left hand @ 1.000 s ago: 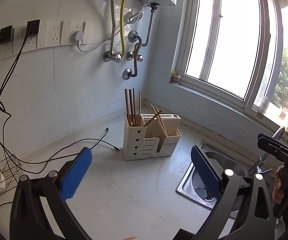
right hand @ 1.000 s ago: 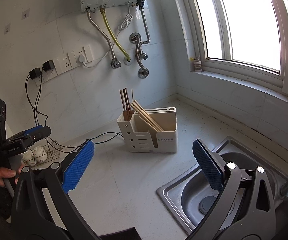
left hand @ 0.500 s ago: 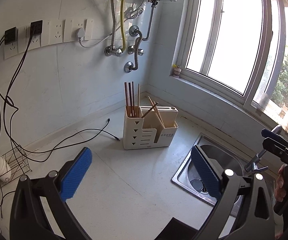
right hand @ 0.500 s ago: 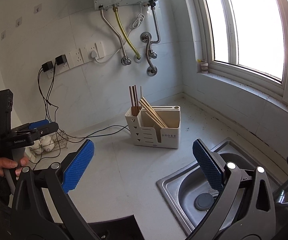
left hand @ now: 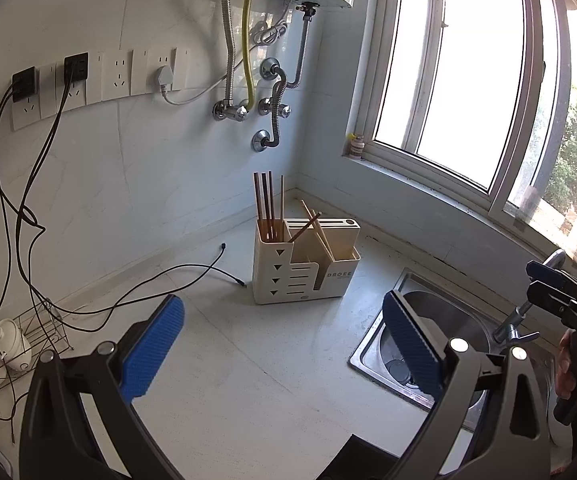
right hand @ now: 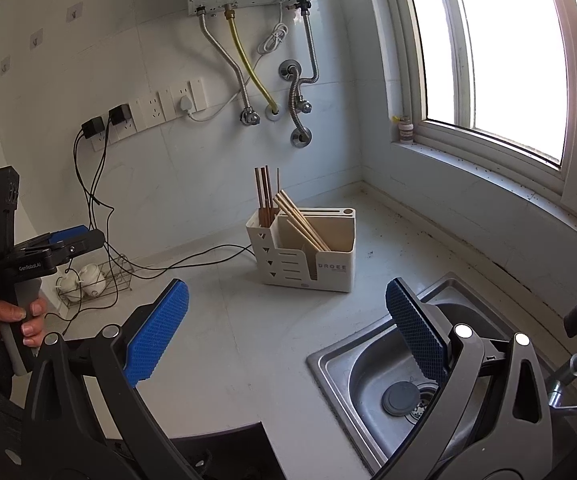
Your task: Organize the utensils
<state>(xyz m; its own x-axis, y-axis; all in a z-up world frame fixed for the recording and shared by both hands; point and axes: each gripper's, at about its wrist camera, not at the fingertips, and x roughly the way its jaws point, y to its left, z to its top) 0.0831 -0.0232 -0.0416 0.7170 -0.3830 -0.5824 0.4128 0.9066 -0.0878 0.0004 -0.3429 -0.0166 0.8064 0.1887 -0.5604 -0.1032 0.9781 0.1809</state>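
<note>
Both grippers are seen drawn back from the holder since a second ago, so that it now appears smaller and farther off in each wrist view, and more of the wall is taken in. The left gripper is held above the pale desk, its blue-padded fingers spread wide with nothing between them. The right gripper is likewise held released and empty, with one finger over the desk and the other over the steel sink.

The cream holder is set on the desk near the corner, just left of the sink. Dark chopsticks are stood upright in its tall left compartment, while light wooden chopsticks are leaned slantwise in the middle compartment. A loose black cable is laid across the desk to the left of the holder, its end close beside it. A wire rack with small white teapots is placed at the desk's left edge. A hand is seen wrapped around the left gripper's handle.
</note>
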